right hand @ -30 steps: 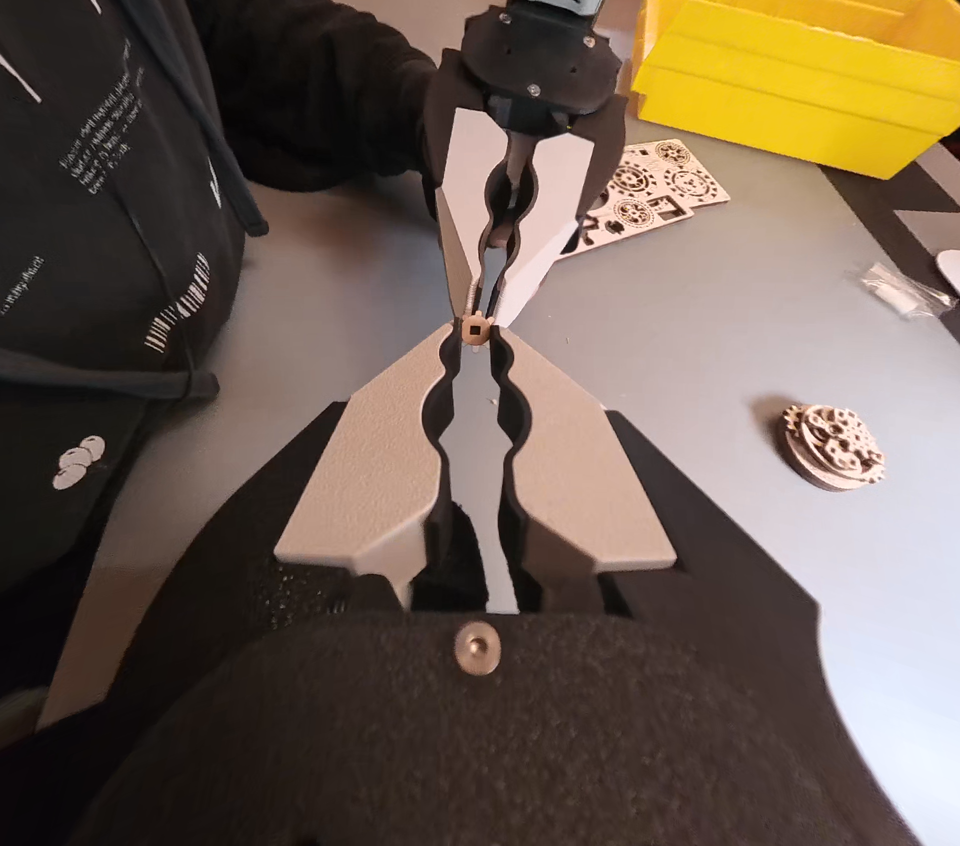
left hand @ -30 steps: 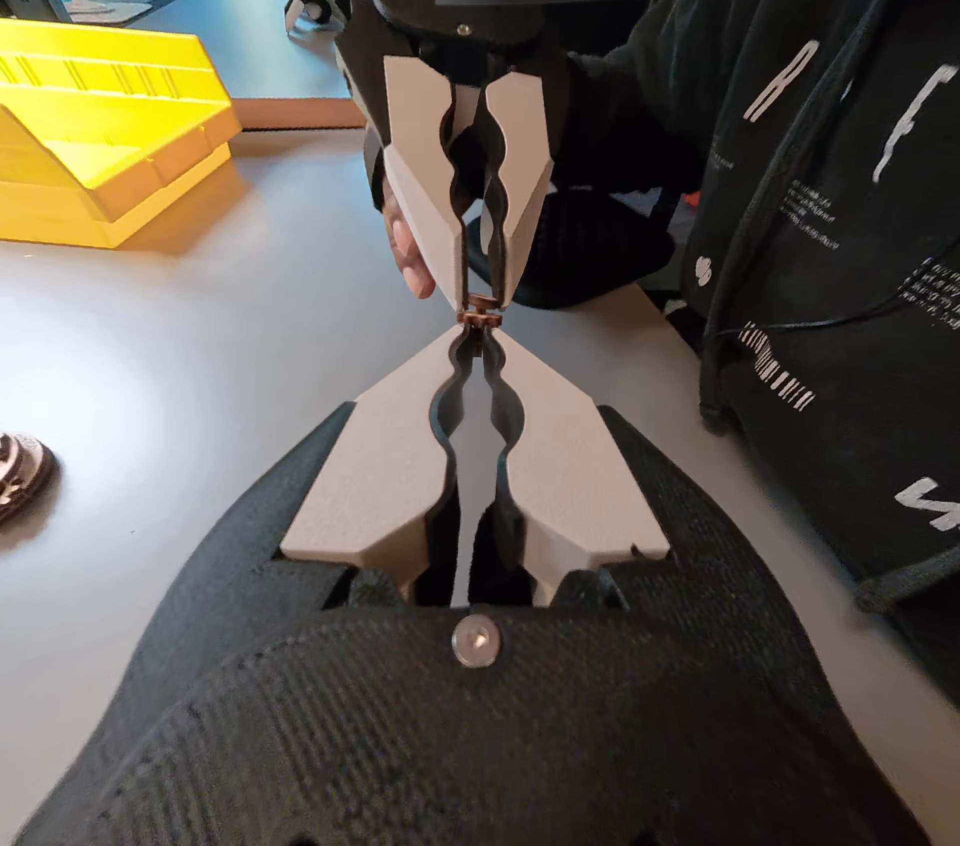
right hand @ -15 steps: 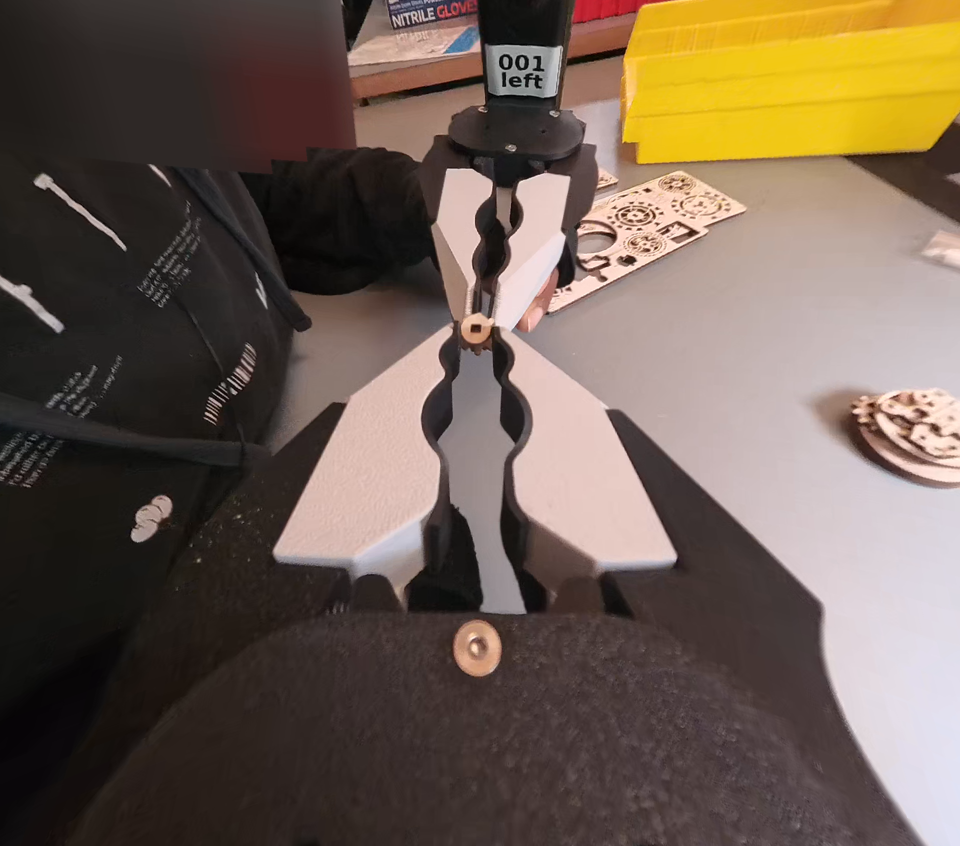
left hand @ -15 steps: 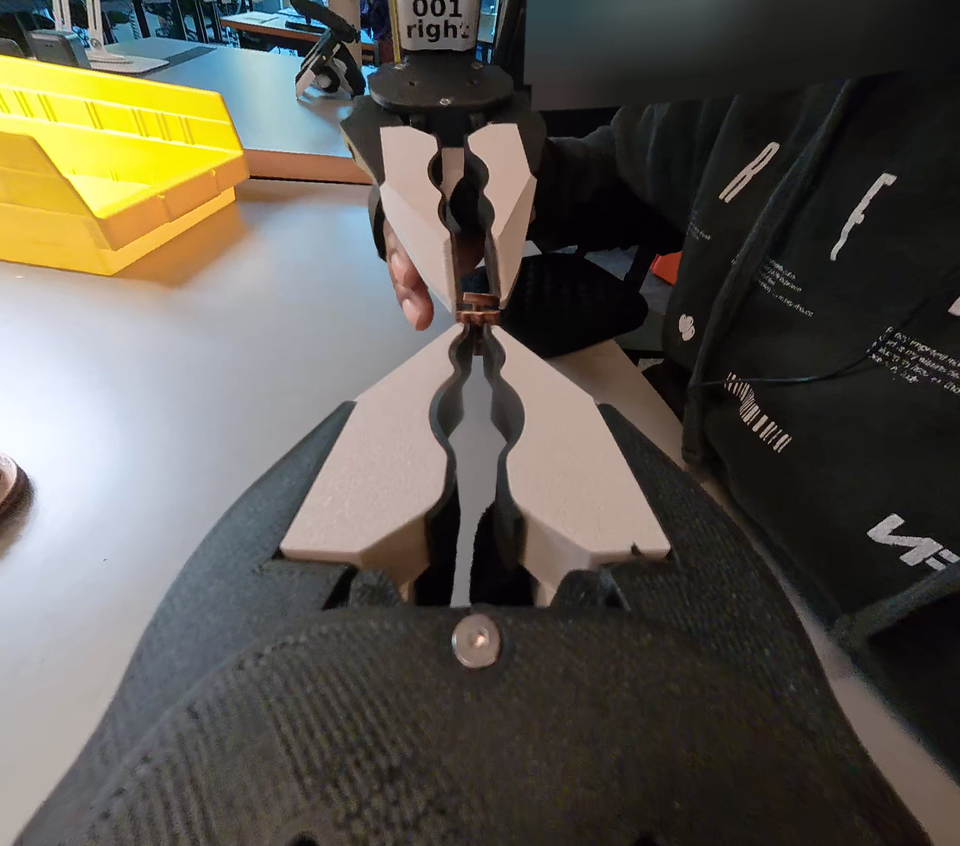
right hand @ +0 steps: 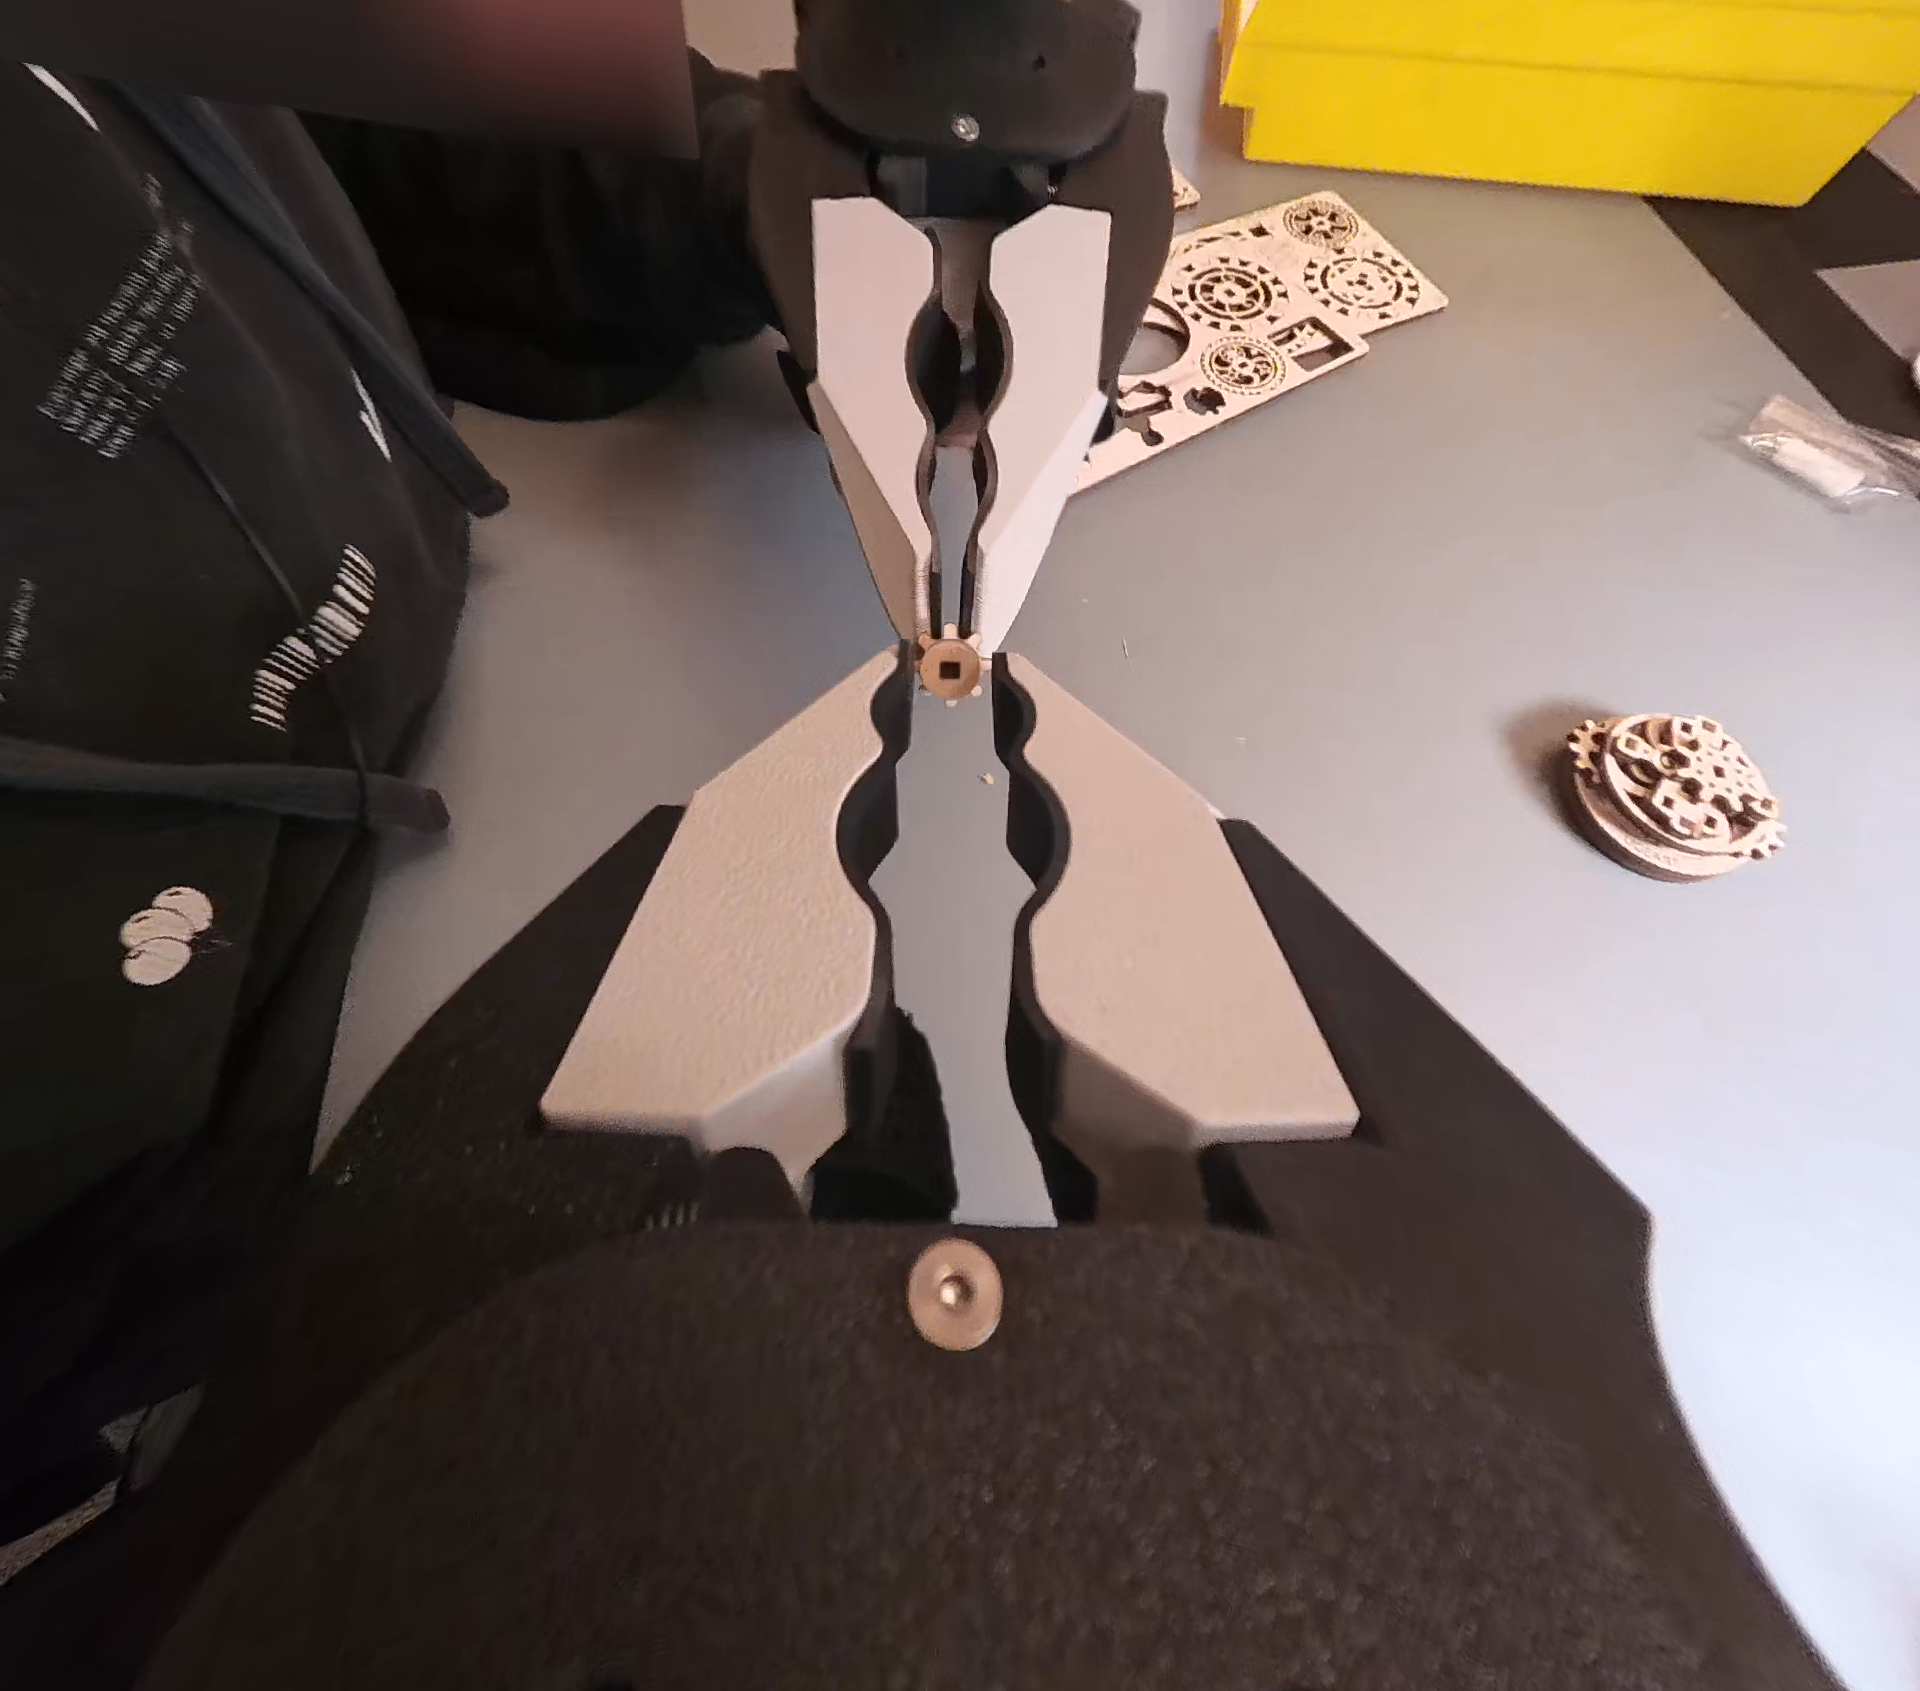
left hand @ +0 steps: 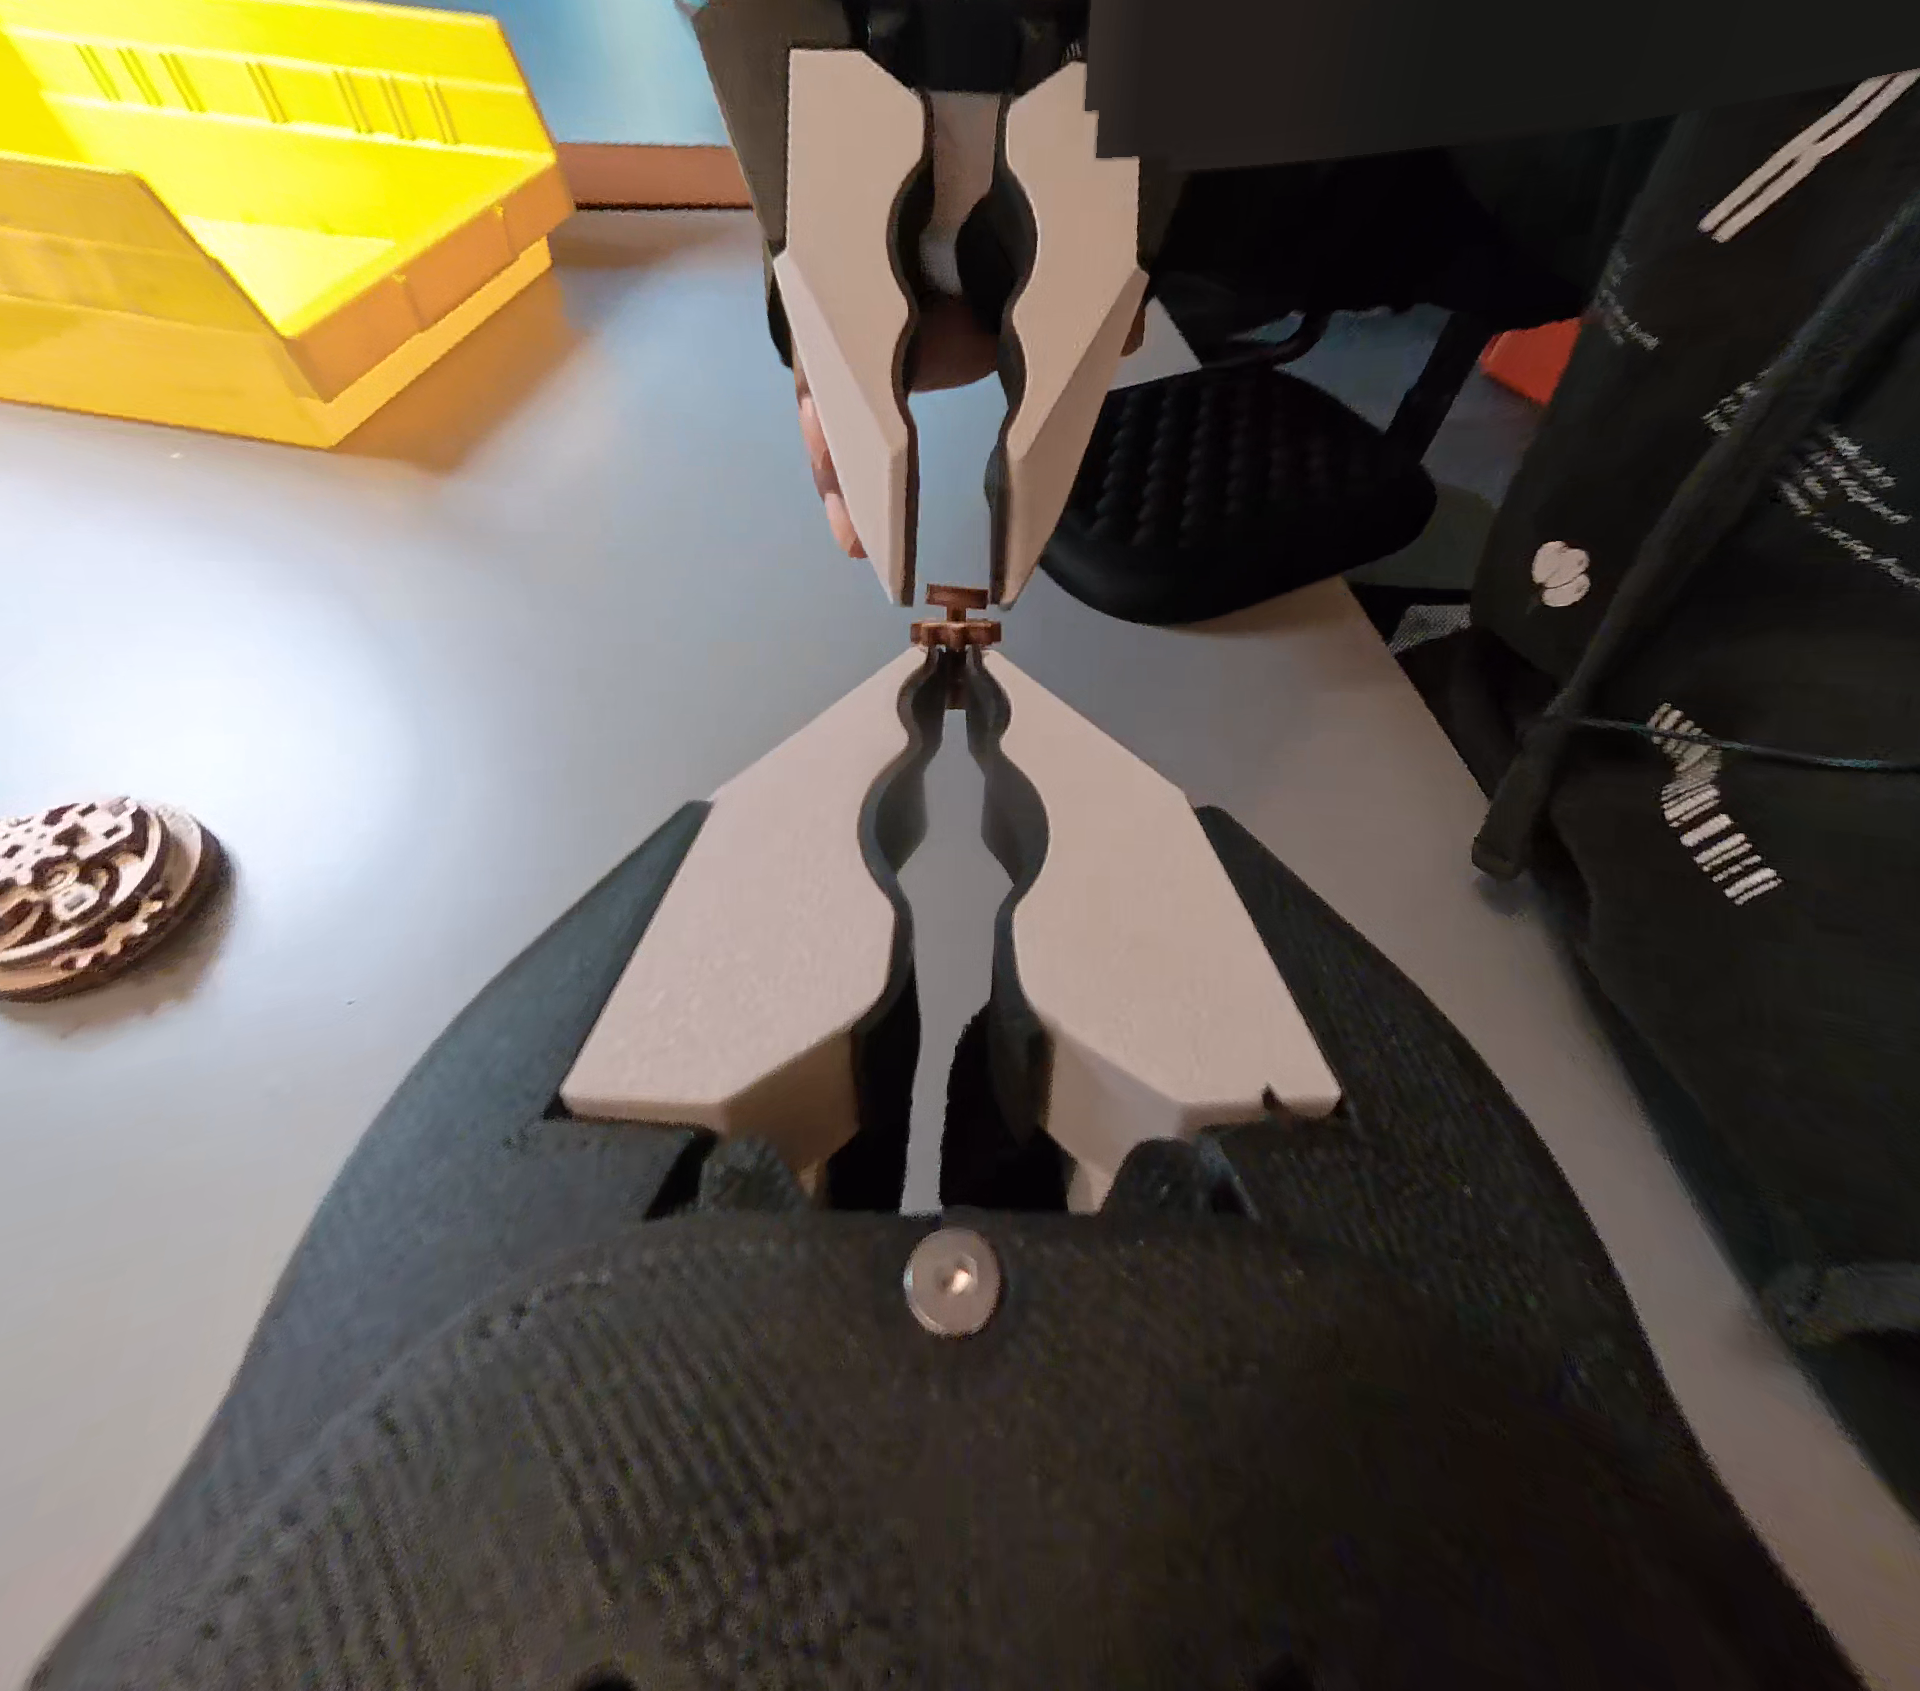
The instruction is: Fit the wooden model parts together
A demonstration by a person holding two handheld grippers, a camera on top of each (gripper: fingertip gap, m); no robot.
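- Tools meet tip to tip above the grey bench (left hand: 312, 706), each in a person's hand.
- Left tool (left hand: 953, 673) has its tips drawn in narrow, pinching the lower stem of a small wooden gear piece (left hand: 953, 629); in the right wrist view the same tool (right hand: 951, 618) comes down from above, with the gear (right hand: 951, 668) at its tips.
- Right tool (left hand: 954, 597) stands a little parted at the tips in the left wrist view, the gear piece's top sitting just between them; whether it grips or only frames the piece, I cannot tell.
- In the right wrist view the right tool (right hand: 951, 673) brackets the toothed gear on both sides, the square hole in its middle facing the camera.
- Round assembled wooden gear model (right hand: 1673, 800) lies flat on the bench, well apart from the tools.
- Flat laser-cut parts sheet (right hand: 1278, 322) lies behind the left tool, near a yellow bin (right hand: 1558, 10).
- Small clear plastic bag (right hand: 1829, 446) lies by the far edge of the bench.
- Dark sweatshirt (left hand: 1714, 602) of the person fills one side of each view.
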